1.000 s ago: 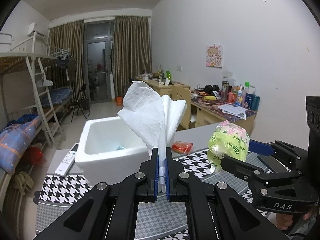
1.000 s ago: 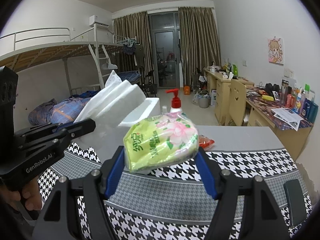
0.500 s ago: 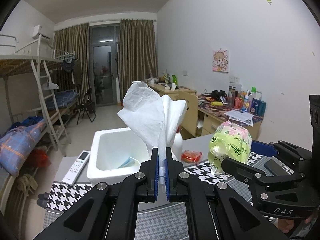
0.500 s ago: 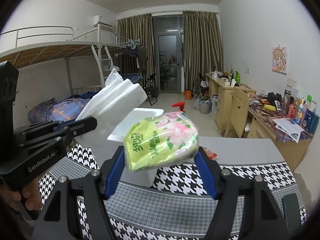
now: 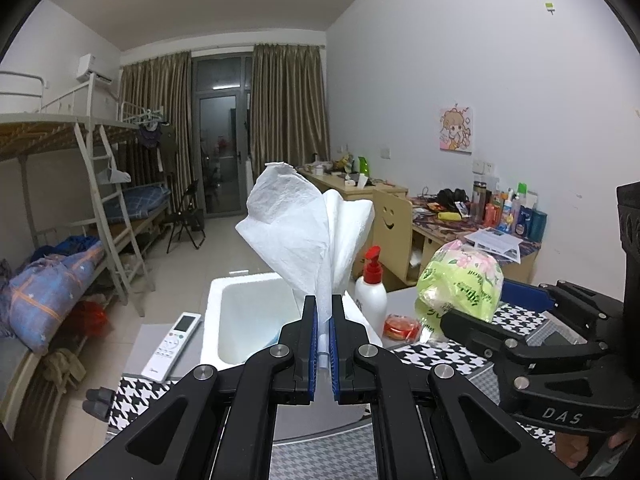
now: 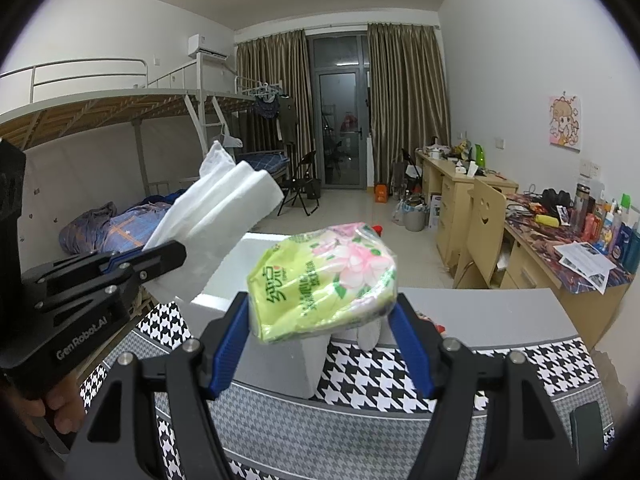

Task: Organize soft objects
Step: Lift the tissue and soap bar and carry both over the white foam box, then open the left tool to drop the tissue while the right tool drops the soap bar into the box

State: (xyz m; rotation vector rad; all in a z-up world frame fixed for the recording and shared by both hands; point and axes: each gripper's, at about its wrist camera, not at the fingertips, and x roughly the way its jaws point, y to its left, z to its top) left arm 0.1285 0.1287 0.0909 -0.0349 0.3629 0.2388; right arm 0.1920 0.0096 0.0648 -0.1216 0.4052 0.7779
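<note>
Carrying both loads toward box (image 5: 256, 320).
Left gripper (image 5: 324, 320) pinching tissue (image 5: 304, 232); right gripper (image 6: 320, 320) clamping pack (image 6: 320, 280); thin tissue could tear or slip short of box.

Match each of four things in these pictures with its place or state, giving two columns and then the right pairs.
Things:
1. white tissue
2. green tissue pack
3. remote control
4. pump bottle

Places or states:
A. lying on the table left of the foam box
B. pinched in the shut left jaws
C. standing right of the foam box
D. gripped between the right jaws, off the table

Pairs: 1-B, 2-D, 3-A, 4-C
</note>
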